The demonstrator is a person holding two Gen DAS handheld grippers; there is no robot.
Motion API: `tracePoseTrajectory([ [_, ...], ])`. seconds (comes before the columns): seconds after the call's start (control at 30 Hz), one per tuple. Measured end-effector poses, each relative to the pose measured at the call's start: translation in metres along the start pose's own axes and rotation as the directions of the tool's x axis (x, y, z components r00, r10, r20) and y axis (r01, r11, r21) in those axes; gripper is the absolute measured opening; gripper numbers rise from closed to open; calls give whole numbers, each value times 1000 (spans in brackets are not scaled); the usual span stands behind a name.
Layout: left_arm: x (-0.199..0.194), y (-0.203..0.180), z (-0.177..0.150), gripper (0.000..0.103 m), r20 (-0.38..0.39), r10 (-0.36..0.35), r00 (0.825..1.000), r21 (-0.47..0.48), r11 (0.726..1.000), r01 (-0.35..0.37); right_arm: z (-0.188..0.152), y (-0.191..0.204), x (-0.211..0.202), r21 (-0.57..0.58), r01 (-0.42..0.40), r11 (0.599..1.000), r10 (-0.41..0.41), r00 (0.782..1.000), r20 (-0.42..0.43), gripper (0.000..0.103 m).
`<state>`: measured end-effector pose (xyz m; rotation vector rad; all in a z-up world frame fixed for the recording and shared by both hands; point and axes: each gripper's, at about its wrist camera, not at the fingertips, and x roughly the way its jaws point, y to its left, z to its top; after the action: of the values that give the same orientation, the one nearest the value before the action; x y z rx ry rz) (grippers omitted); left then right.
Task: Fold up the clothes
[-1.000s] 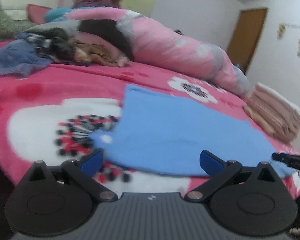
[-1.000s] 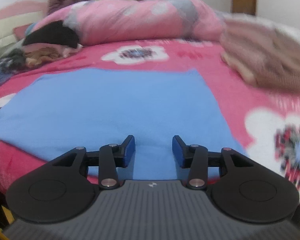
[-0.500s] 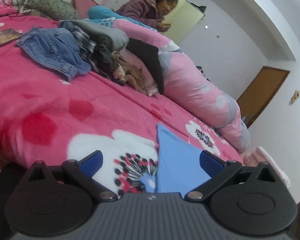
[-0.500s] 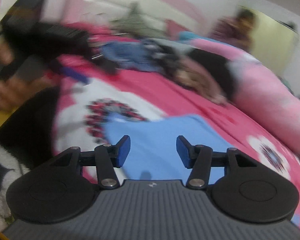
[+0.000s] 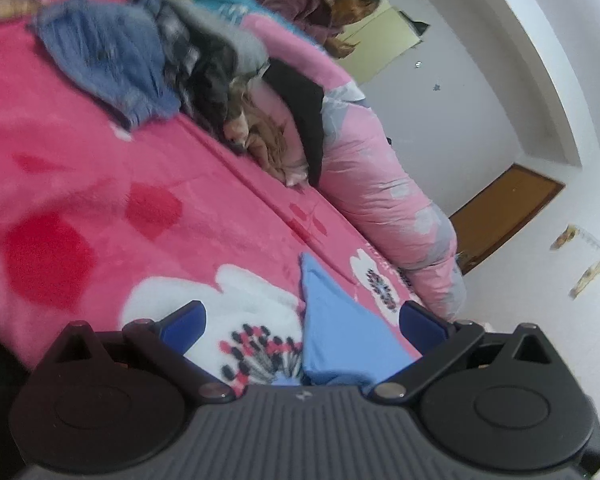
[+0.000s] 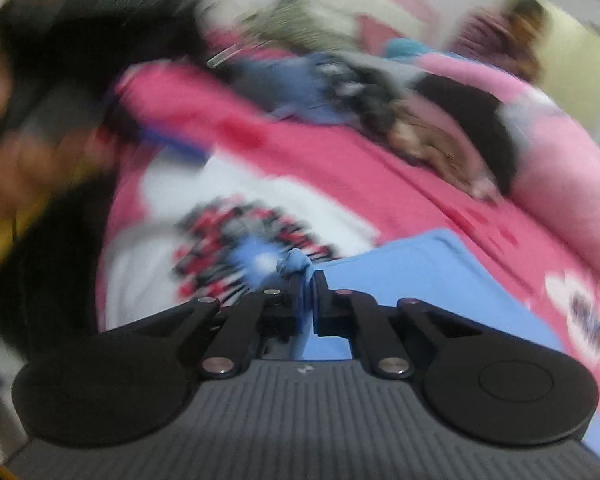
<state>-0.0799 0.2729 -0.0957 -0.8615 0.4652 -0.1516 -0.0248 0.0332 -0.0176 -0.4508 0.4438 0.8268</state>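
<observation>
Left gripper (image 5: 300,326) spread wide, gripping nothing; blue cloth (image 5: 340,340) lies flat on the pink bedspread (image 5: 100,200) near its front edge, one corner between the fingers, untouched. Right gripper (image 6: 308,284) clenched on a bunched corner of the blue cloth (view blurred). Clothes pile (image 5: 172,60) toward the bedspread's far edge.

Your right view smeared everything at ten o'clock; the blue cloth (image 6: 440,280) ran under your hand-held gripper (image 6: 308,280), its near edge hidden.
</observation>
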Motion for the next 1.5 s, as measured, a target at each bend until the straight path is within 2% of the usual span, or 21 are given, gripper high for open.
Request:
tracePoseTrajectory([
  [0.07,14,0,11,103,-31,-2,1000,-39,999,1,2,-24,-9,137,-20,990,14,999,44,2],
  [0.17,36,-4,26,103,-90,-80,993,-57,996,75,3,-50,-24,284,-51,957,21,994,105,2],
  [0.3,68,-11,34,103,-183,-172,968,-122,981,152,2,-62,-33,347,-59,936,10,990,141,2],
  [0.43,100,-13,35,103,-279,-187,942,-156,977,148,2,-64,-38,359,-44,932,-15,987,160,2],
  [0.53,125,-8,34,101,-370,-183,911,-194,974,117,2,-63,-37,368,-49,928,-15,985,170,2],
  [0.67,151,-9,34,96,-464,-138,875,-173,983,63,3,-60,-39,366,-70,928,0,982,189,2],
  [0.73,163,-11,36,93,-486,-122,866,-154,987,52,4,-59,-40,360,-76,930,3,980,200,2],
  [0.8,177,-12,38,81,-503,-101,858,-145,989,32,3,-58,-41,355,-75,932,0,979,206,2],
  [0.87,193,-12,41,73,-521,-82,850,-141,990,9,2,-58,-42,354,-76,932,-1,978,210,2],
  [0.97,215,-14,45,64,-546,-82,834,-132,991,11,2,-58,-42,352,-78,933,0,976,217,2],
  [1.13,242,-19,47,48,-561,-79,824,-97,995,29,0,-60,-42,358,-84,930,1,974,225,2],
  [1.27,255,-18,46,26,-559,-69,826,-91,996,22,-3,-62,-41,368,-86,926,0,974,228,2],
  [1.3,256,-17,46,17,-554,-64,830,-87,996,19,-4,-63,-41,370,-84,925,-2,974,226,2],
  [1.37,257,-17,45,9,-543,-48,838,-74,997,9,-6,-63,-40,370,-75,926,-11,974,225,2],
  [1.5,256,-25,45,9,-520,-32,854,-43,999,11,-11,-67,-39,390,-68,918,-27,972,232,2],
])
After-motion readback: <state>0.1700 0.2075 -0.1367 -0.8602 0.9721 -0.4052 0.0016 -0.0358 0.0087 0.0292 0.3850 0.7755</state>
